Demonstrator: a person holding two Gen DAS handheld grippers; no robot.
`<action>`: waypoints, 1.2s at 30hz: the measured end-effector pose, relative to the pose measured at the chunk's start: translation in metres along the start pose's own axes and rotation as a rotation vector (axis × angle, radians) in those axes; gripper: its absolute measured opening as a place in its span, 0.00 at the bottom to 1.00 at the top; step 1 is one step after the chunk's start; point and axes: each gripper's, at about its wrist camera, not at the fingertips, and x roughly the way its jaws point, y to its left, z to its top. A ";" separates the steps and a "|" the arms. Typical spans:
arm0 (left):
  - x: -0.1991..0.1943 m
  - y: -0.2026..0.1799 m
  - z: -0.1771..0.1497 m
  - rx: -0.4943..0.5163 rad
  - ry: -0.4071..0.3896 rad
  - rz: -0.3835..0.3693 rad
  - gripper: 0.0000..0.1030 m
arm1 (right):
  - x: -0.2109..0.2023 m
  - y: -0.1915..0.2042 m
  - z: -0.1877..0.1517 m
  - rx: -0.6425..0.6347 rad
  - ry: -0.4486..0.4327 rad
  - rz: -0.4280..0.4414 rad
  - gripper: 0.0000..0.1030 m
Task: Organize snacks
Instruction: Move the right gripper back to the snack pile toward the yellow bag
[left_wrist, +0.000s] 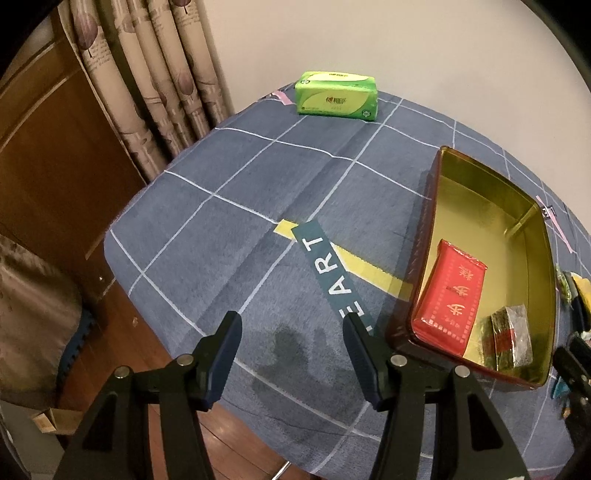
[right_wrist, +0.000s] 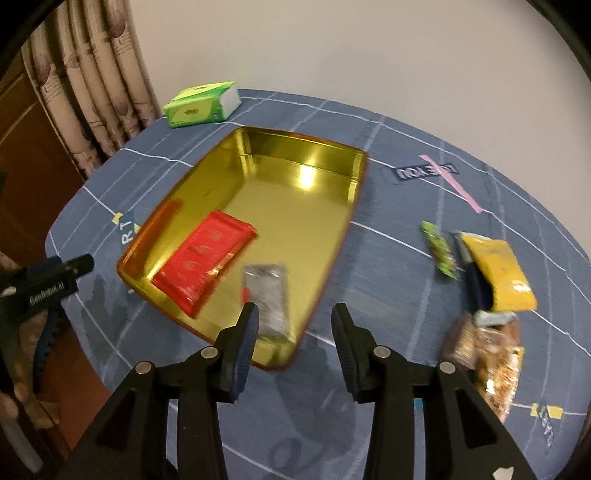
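Right gripper (right_wrist: 293, 323), jaws apart and empty, hangs at the tin's (right_wrist: 354, 184) six o'clock edge; red box (right_wrist: 205, 260) and silver packet (right_wrist: 267, 295) are in, while several snacks (right_wrist: 495, 273) wait at three o'clock.

Blue-checked table (right_wrist: 388, 229) with gold tin (right_wrist: 354, 192), green tissue pack (right_wrist: 195, 105), loose snacks (right_wrist: 495, 273).

One gold-lined tin (right_wrist: 354, 173) sits on the desk (right_wrist: 388, 258) with two packets inside: one red (right_wrist: 203, 258), one silvery (right_wrist: 267, 295). Outside it lie four loose snacks: one green (right_wrist: 439, 251), one yellow (right_wrist: 498, 273), one dark blue (right_wrist: 478, 288), one brown crinkly (right_wrist: 487, 358). One green tissue pack (right_wrist: 201, 103).
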 end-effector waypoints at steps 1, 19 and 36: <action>0.000 -0.001 0.000 0.003 -0.002 0.002 0.57 | -0.003 -0.006 -0.002 0.006 -0.001 -0.005 0.37; -0.012 -0.017 -0.005 0.067 -0.053 0.027 0.57 | -0.036 -0.182 -0.074 0.249 0.028 -0.240 0.38; -0.035 -0.058 -0.025 0.178 -0.104 0.001 0.57 | 0.000 -0.201 -0.098 0.286 0.071 -0.116 0.51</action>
